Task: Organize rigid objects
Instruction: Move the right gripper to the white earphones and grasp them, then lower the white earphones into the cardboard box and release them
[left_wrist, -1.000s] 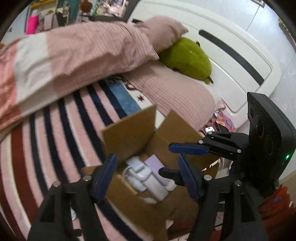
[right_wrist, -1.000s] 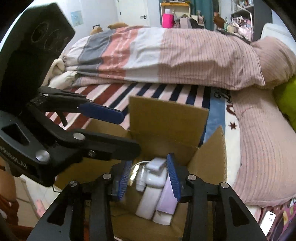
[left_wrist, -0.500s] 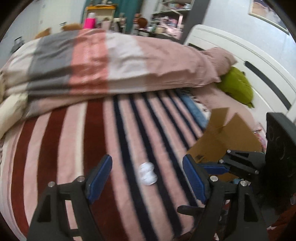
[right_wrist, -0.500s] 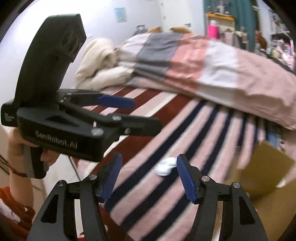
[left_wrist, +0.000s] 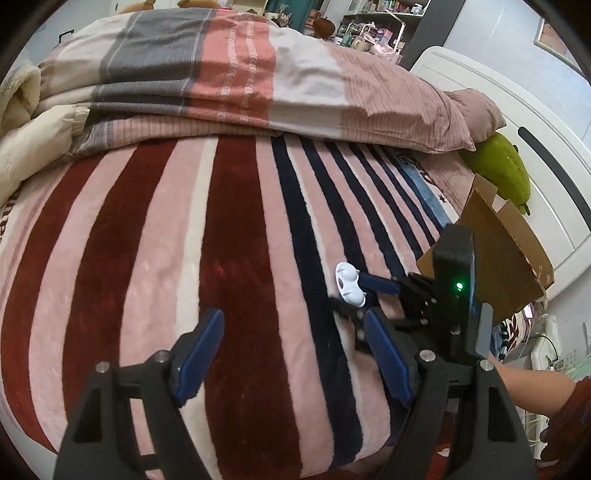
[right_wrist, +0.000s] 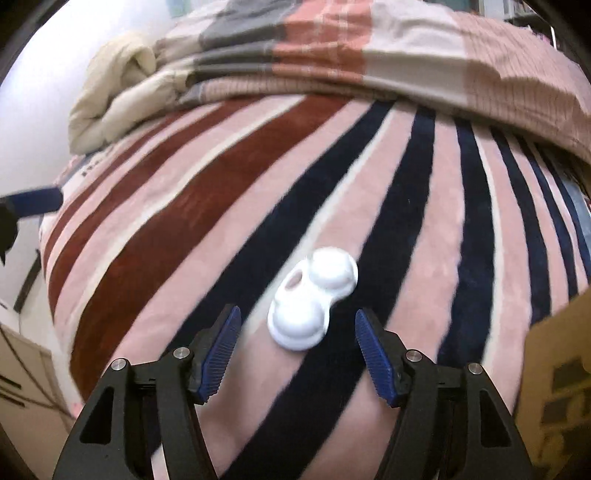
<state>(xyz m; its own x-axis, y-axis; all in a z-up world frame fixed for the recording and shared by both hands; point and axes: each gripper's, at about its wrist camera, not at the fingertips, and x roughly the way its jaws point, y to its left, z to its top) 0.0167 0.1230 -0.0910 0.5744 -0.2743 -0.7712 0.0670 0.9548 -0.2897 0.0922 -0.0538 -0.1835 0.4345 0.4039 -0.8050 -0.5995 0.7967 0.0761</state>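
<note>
Both views have swung off the cardboard box (left_wrist: 506, 258) since a second ago — I've closed in on the white two-lobed case (right_wrist: 312, 301), now much nearer than half a second back. My right tool (right_wrist: 297, 354) is spread wide, empty, the case lying just ahead between its blue pads (right_wrist: 221, 350), not touching either. The case sits flat on the striped blanket (right_wrist: 229, 221) across a pink stripe beside a navy one. My left tool (left_wrist: 291, 358) is also spread, holding nothing, hovering over the dark red stripes — in its view the right tool (left_wrist: 354, 291) sits at the case (left_wrist: 347, 284). Box is off to the right at the bed's edge, folded duvet (left_wrist: 236, 74) behind.
</note>
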